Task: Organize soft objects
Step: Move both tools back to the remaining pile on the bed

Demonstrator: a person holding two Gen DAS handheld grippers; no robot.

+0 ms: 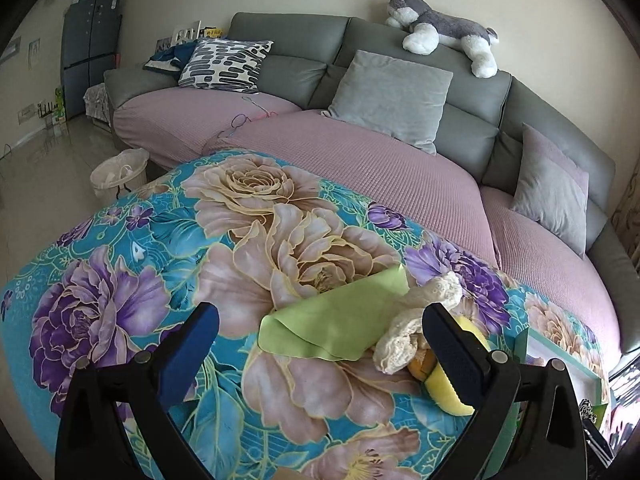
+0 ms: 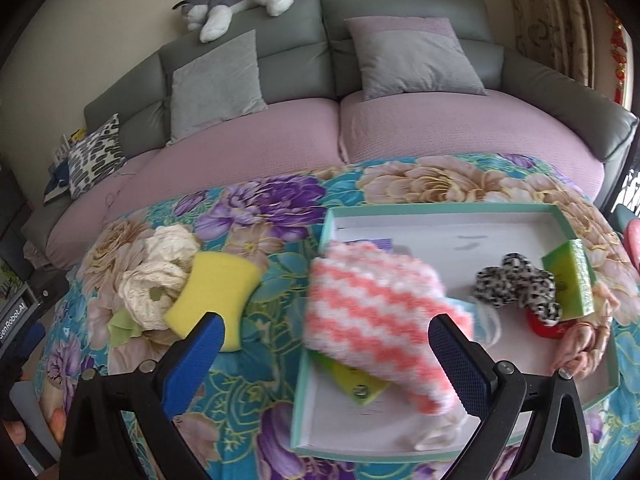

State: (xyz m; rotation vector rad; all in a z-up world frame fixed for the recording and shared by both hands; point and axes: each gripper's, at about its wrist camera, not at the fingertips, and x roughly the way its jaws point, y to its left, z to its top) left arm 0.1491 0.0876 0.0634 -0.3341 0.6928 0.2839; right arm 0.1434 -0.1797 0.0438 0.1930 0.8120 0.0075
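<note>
A green cloth (image 1: 336, 320), a cream lace piece (image 1: 416, 320) and a yellow sponge (image 1: 460, 384) lie on the floral cover (image 1: 160, 280). My left gripper (image 1: 320, 344) is open above the green cloth. In the right wrist view a teal-rimmed white tray (image 2: 440, 224) holds a pink-and-white fuzzy cloth (image 2: 372, 320), a black-and-white spotted scrunchie (image 2: 516, 288), a green sponge (image 2: 572, 280) and a pink cloth (image 2: 584, 340). My right gripper (image 2: 324, 344) is open, with the fuzzy cloth lying between its fingers. The lace (image 2: 160, 280) and yellow sponge (image 2: 216, 296) lie left of the tray.
A grey sofa (image 1: 380, 36) with pink seat covers and several cushions (image 1: 392, 96) stands behind. A plush husky (image 1: 444, 28) lies on its backrest. A white basket (image 1: 118, 174) stands on the floor at the left. The tray's corner (image 1: 560, 356) shows at the right.
</note>
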